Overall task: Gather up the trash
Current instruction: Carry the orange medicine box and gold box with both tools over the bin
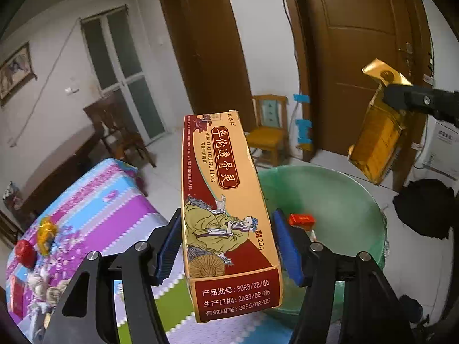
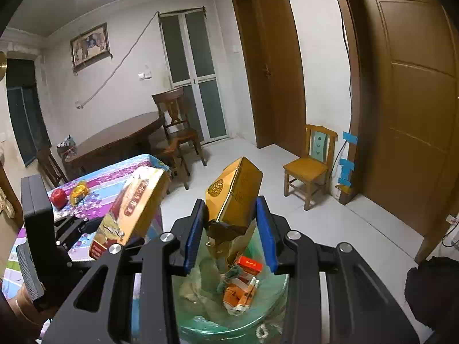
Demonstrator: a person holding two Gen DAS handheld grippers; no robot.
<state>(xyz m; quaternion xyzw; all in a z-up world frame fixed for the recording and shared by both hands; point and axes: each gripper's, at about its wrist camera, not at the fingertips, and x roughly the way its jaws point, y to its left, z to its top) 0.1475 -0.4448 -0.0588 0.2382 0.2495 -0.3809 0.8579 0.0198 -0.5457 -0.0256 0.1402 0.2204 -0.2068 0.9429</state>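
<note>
My left gripper (image 1: 228, 243) is shut on a tall orange and red medicine box (image 1: 226, 215), held upright beside the green-lined trash bin (image 1: 344, 200). The box also shows in the right wrist view (image 2: 132, 209). My right gripper (image 2: 231, 226) is shut on a gold box (image 2: 233, 192) and holds it above the trash bin (image 2: 275, 295). The gold box appears in the left wrist view (image 1: 375, 140), high at the right. The bin holds a red packet (image 2: 250, 264), orange wrappers and crumpled paper.
A low table with a purple and blue cloth (image 1: 94, 200) carries a red apple (image 1: 25, 252), a yellow wrapped item (image 1: 46, 233) and other litter. A small yellow chair (image 2: 309, 166), brown doors, a dark dining table (image 2: 114, 140) and a black bag (image 2: 433, 292) stand around.
</note>
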